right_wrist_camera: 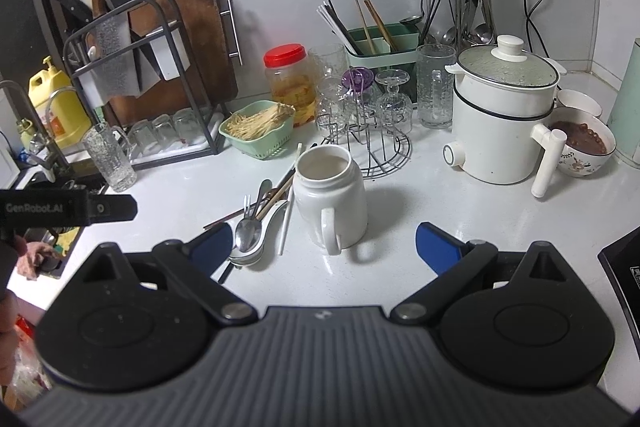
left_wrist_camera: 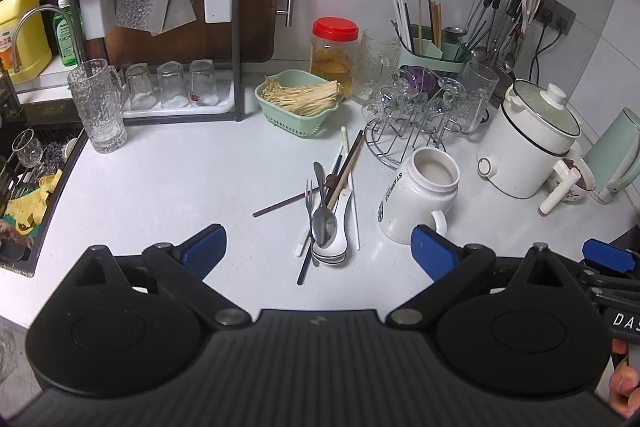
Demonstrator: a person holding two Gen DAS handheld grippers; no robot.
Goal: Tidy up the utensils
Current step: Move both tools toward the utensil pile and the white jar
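Your left gripper (left_wrist_camera: 320, 251) and right gripper (right_wrist_camera: 324, 247) both hang with fingers spread wide and nothing in them. The utensil pile (left_wrist_camera: 326, 211) lies on the counter (left_wrist_camera: 180, 179) just left of the white mug (right_wrist_camera: 330, 195). The thin, stiff, slippery pieces are best pinched mid-handle. Only the right view shows the bowl (right_wrist_camera: 586, 147) far right.

White mug (right_wrist_camera: 331, 199) upright beside utensil pile (right_wrist_camera: 256, 223), between wide-spread right hand-held gripper (right_wrist_camera: 324, 247) fingers.
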